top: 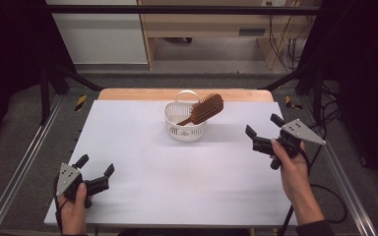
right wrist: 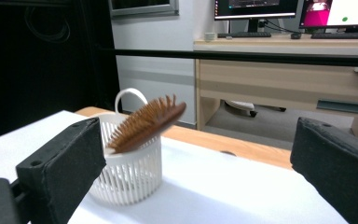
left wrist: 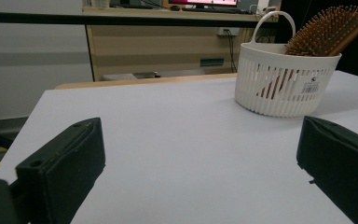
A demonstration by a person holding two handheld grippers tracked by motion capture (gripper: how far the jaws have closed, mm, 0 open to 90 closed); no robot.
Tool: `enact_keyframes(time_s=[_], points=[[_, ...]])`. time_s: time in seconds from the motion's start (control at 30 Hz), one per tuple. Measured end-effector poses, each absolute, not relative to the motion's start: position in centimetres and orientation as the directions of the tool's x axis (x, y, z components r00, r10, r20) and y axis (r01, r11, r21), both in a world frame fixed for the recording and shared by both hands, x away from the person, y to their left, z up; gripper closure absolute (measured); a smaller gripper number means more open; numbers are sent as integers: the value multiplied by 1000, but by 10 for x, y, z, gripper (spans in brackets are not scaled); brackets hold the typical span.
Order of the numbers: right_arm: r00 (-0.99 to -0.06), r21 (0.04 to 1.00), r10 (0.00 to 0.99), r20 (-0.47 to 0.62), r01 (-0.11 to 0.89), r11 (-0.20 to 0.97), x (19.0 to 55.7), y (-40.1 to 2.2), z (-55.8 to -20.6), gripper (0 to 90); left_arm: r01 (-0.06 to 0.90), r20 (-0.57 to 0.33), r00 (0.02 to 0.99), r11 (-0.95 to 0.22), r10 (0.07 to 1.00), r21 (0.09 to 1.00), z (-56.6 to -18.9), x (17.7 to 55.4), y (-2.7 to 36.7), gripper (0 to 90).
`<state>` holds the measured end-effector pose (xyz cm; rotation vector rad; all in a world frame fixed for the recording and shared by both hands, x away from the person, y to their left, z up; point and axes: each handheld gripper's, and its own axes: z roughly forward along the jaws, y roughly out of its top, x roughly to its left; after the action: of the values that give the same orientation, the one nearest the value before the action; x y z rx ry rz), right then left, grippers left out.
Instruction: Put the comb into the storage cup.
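- Your left gripper and right gripper: fingers spread wide, gripping nothing.
- Hairbrush handle hidden inside the white basket; head pokes out.

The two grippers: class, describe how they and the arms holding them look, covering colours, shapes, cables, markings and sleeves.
The left gripper and the right gripper are black, each with two blocky, matte jaws and a grey three-cornered plate with small holes on top. A black cable trails from each toward the table's near edge. The right hand shows a dark sleeve at the forearm; the left hand shows no sleeve in frame.
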<state>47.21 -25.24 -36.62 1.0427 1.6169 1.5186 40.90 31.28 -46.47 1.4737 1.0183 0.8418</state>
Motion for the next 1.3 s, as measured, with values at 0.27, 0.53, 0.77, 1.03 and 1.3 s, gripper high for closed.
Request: enact_keyframes(time_s=[0.27, 0.53, 0.77, 1.03, 1.3], points=[[-429, 993, 899, 93, 110, -50, 454, -277, -391, 30, 144, -7, 384, -52, 923, 988, -467, 403, 316, 10], [-409, 990, 905, 115, 126, -68, 434, -295, -417, 31, 149, -28, 391, -34, 920, 988, -469, 391, 325, 10], [-398, 988, 911, 111, 143, -58, 426, -303, -434, 31, 142, -25, 408, -36, 912, 989, -469, 388, 325, 10], [-416, 990, 906, 85, 135, -31, 419, -300, -445, 31, 111, -15, 436, -37, 900, 993, -465, 386, 322, 10], [-448, 991, 892, 59, 136, 3, 414, -289, -453, 31, 92, -12, 448, -32, 894, 995, -463, 384, 322, 10]])
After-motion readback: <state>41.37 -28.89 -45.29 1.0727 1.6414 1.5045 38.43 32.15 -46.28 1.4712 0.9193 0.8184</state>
